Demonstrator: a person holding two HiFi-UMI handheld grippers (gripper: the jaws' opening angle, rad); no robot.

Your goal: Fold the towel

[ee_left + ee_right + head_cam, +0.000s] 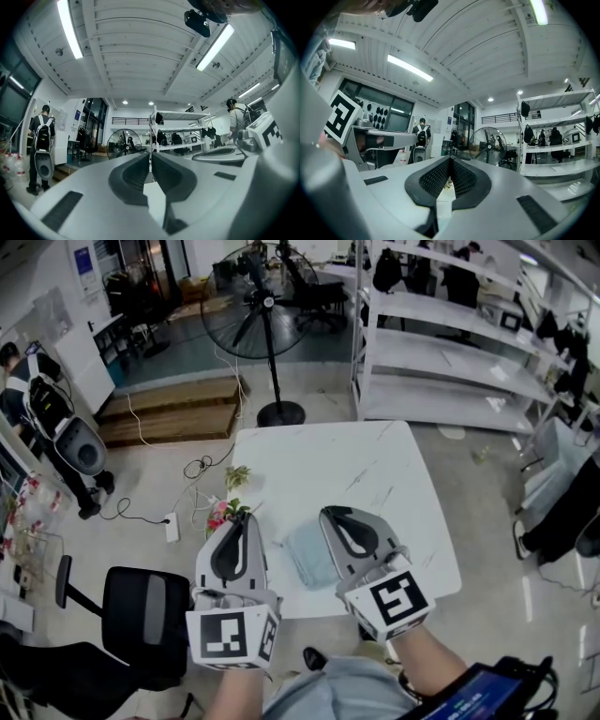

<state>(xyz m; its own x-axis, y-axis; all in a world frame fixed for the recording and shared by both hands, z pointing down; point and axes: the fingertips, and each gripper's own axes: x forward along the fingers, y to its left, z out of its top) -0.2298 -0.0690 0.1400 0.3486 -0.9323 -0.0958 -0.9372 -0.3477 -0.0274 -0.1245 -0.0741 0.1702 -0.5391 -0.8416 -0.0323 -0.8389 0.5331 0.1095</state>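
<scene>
- On the floor at far left stood a black office chair [141,610].
- At the left edge of the table [375,465], the left claw [246,517] hovered level, its jaws pressed together on nothing.
- Between both claws lay the pale blue towel [307,557], folded small, near the table's front edge.
- Just right of it, the right claw [330,515] was closed tight and empty.

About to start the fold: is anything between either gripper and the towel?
Nothing visible does. The towel lies on the table right between the left gripper and the right gripper, both with jaws shut. The flowers are at the table's left edge, out of the way.
</scene>
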